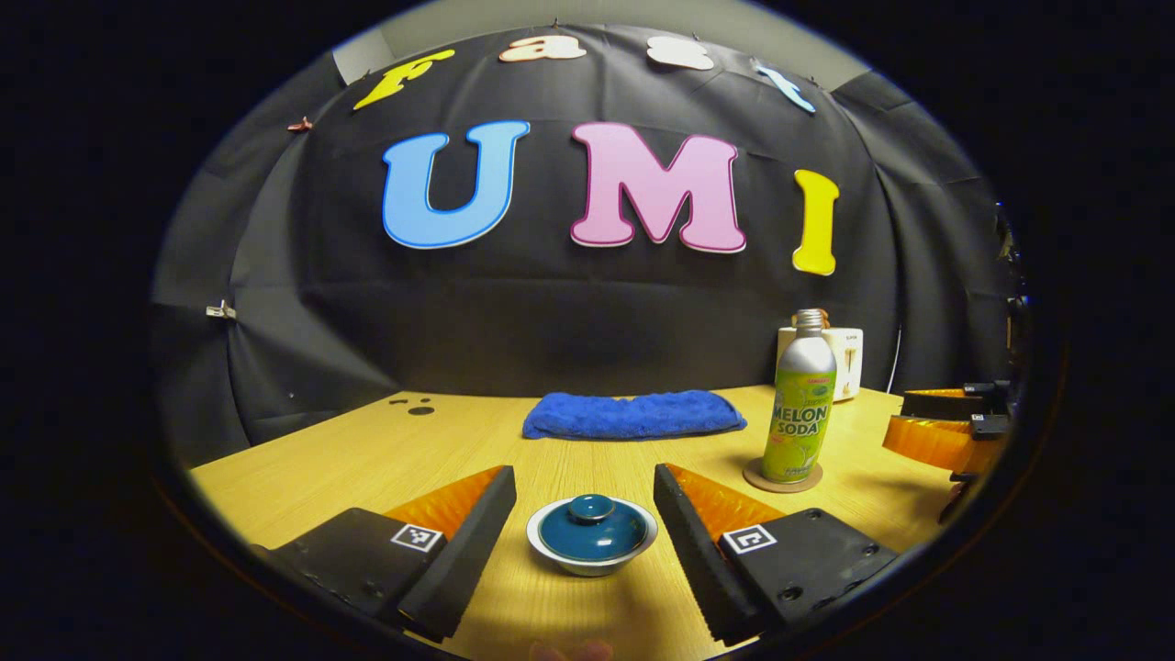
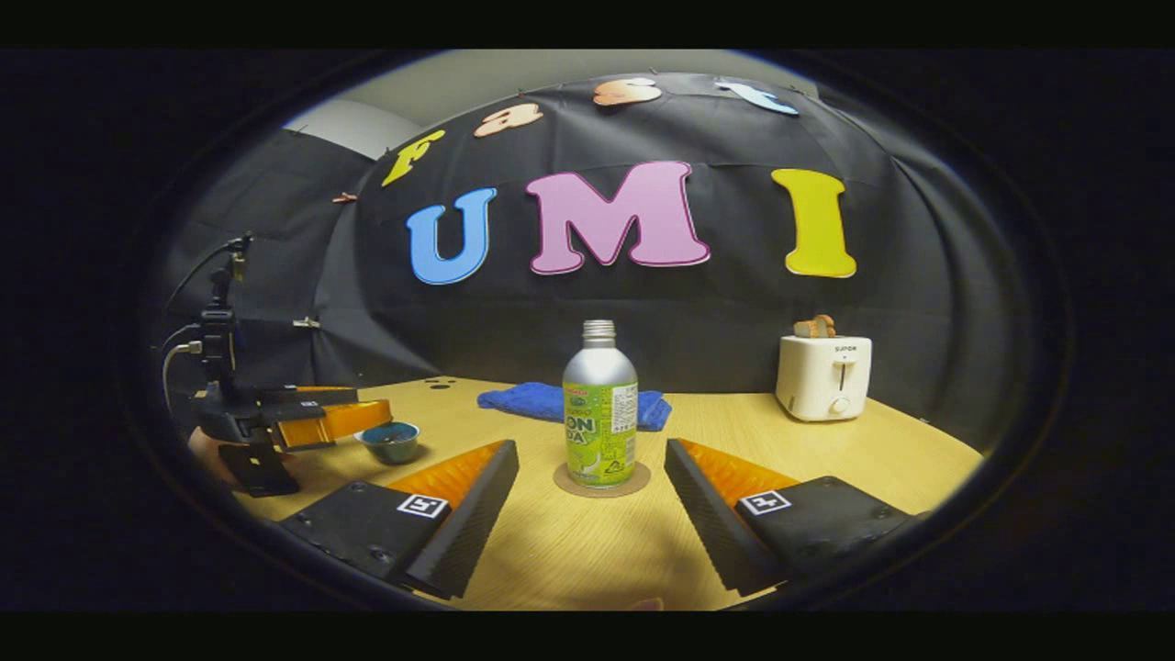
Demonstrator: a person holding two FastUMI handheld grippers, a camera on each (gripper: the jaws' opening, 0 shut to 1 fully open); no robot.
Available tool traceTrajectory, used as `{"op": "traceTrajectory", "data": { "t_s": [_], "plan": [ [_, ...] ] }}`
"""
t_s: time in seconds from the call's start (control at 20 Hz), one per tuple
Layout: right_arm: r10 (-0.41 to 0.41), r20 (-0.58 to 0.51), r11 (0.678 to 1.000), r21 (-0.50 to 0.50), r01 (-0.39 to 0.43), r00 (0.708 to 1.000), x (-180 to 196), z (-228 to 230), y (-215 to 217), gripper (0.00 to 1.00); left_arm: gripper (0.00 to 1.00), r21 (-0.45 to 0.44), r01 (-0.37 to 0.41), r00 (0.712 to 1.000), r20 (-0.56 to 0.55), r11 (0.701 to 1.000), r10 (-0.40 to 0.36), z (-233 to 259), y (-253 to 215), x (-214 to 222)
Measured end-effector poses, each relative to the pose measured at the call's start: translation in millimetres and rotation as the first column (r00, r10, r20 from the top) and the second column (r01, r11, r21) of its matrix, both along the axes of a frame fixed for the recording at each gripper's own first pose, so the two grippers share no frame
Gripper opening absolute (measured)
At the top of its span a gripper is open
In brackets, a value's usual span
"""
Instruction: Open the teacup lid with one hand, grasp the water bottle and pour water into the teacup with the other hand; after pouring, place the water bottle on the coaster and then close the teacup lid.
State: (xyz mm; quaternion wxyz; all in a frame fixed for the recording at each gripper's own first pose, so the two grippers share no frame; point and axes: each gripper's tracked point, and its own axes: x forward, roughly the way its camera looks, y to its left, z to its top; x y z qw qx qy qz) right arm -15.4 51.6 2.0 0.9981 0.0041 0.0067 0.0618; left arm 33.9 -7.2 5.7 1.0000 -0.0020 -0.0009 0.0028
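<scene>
A small teacup (image 1: pixel 592 543) with its blue lid (image 1: pixel 592 523) on sits low on the wooden table, between the fingers of my left gripper (image 1: pixel 583 473), which is open and touches neither. The melon soda bottle (image 1: pixel 799 408) stands upright on a round coaster (image 1: pixel 782 479) to the right. In the right gripper view the bottle (image 2: pixel 599 413) and coaster (image 2: pixel 601 483) are straight ahead, just beyond the wide-apart fingertips of my open right gripper (image 2: pixel 589 447). The left gripper (image 2: pixel 312 418) shows far left there, beside the teacup (image 2: pixel 390 442).
A folded blue towel (image 1: pixel 633 415) lies at the back of the table (image 1: pixel 367 459). A white toaster (image 2: pixel 823 376) with bread in it stands at the back right. The right gripper (image 1: pixel 945 431) appears at the right edge of the left gripper view.
</scene>
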Motion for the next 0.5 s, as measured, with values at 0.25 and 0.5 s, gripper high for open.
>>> {"op": "traceTrajectory", "data": {
  "t_s": [0.25,0.5],
  "plan": [
    [0.000,0.000,1.000,0.000,0.000,1.000,-0.1,-0.2,-0.3,0.99,0.95,0.004,0.066,0.998,0.002,0.998,-0.066,-0.7,-10.4,-6.3],
    [-0.023,0.001,1.000,-0.001,0.023,1.000,0.4,0.0,-4.2,0.99,0.95,0.004,0.039,0.999,0.000,0.999,-0.039,-1.5,-4.8,-6.8]
  ]
}}
